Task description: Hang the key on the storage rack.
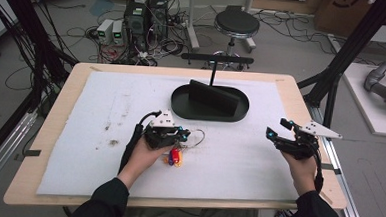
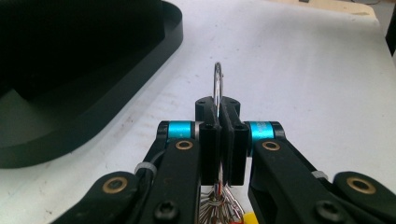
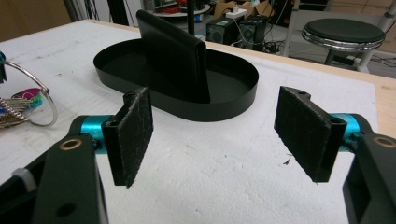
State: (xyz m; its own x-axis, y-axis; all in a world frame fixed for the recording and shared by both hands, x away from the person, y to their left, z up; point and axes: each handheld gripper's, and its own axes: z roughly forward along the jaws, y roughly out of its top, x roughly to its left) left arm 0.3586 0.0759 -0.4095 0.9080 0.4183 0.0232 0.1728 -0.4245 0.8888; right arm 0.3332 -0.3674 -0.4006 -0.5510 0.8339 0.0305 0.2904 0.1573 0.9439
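From the high view we are counting two grippers, one black oval tray (image 1: 181, 109) with one upright black divider (image 1: 216, 97) in it, one T-shaped black stand (image 1: 217, 58) behind the tray, and one key ring (image 1: 195, 137) with coloured tags (image 1: 174, 156). All of it is sitting on a white mat (image 1: 89, 133) covering a wooden table (image 1: 55, 114). We are seeing the left gripper (image 1: 182, 134) near the middle of the mat, just in front of the tray, with the person's left hand (image 1: 146, 153) wrapping it from below and the forearm reaching in from the bottom edge. The right gripper (image 1: 276, 130) is being held by the right hand (image 1: 300, 164) well apart, near the mat's right edge, pointing leftward.

In the left gripper view we are looking at the left gripper (image 2: 219, 116) with its jaws pressing together on the thin metal key ring (image 2: 217, 84), which is standing on edge between the pads. Keys and a yellow tag (image 2: 250, 218) are hanging below. The tray (image 2: 116, 93) is lying to the upper left.

In the right gripper view the right gripper (image 3: 215, 126) is holding its two jaws wide apart with nothing between the pads (image 3: 135, 126). We are facing the tray (image 3: 233, 100) and divider (image 3: 175, 56), with the key ring (image 3: 44, 100) at the left edge.
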